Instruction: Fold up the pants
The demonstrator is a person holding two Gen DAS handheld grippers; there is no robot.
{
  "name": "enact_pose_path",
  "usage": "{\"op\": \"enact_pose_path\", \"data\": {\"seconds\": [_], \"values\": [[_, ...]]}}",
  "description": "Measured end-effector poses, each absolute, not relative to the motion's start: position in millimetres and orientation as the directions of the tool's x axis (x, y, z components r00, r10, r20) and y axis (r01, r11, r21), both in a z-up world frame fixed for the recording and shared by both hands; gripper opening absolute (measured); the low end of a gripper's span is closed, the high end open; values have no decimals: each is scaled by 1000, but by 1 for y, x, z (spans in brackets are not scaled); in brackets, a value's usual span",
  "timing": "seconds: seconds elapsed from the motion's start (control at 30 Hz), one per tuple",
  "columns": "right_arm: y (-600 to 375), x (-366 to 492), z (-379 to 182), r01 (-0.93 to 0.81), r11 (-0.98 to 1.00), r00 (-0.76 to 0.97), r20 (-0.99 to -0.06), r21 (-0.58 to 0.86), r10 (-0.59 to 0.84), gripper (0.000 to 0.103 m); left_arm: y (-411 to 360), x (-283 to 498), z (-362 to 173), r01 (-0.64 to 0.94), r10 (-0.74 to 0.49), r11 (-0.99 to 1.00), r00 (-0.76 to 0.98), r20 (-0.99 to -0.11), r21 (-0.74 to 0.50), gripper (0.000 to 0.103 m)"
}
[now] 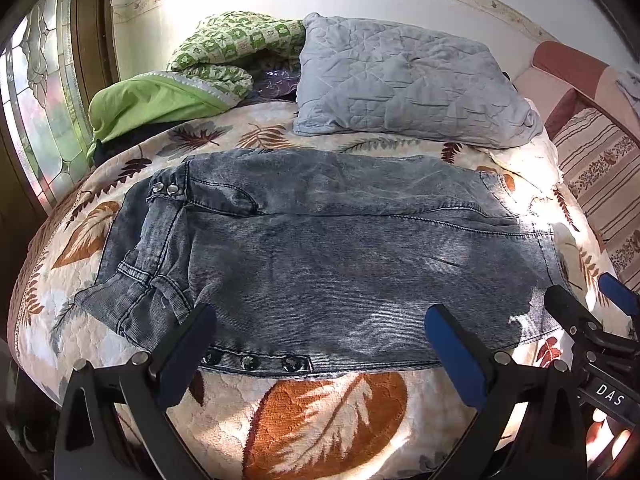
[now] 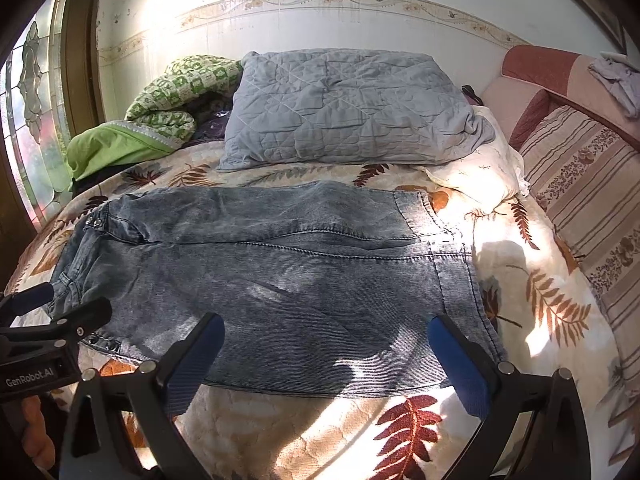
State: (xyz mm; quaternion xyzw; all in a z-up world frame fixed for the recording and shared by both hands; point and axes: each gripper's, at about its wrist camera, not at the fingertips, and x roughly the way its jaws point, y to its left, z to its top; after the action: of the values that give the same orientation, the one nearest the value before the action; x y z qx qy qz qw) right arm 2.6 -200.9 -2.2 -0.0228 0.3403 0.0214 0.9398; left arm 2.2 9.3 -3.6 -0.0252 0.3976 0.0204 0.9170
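- The pants (image 1: 320, 248), grey-blue denim, lie flat across the leaf-print bedspread (image 1: 328, 420), in front of the grey pillow (image 1: 404, 80), waistband end toward the window side.
- Left gripper (image 1: 320, 344) and right gripper (image 2: 326, 350) hover over the near edge, jaws spread wide, holding nothing.
- Risk: pinching only the top layer, or bedspread with it, would skew the fold.

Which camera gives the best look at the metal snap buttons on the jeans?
The left wrist view: the snap buttons on the jeans appear close and distinct. The right wrist view shows them small, far left.
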Motion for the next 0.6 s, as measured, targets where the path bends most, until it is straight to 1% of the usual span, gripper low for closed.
{"op": "enact_pose_path", "data": {"seconds": [0.6], "values": [[-202,4,-2,-55,998,768,-640,-26,25,103,13,3,-4,-62,14,997,676,-737,-37,103]]}}
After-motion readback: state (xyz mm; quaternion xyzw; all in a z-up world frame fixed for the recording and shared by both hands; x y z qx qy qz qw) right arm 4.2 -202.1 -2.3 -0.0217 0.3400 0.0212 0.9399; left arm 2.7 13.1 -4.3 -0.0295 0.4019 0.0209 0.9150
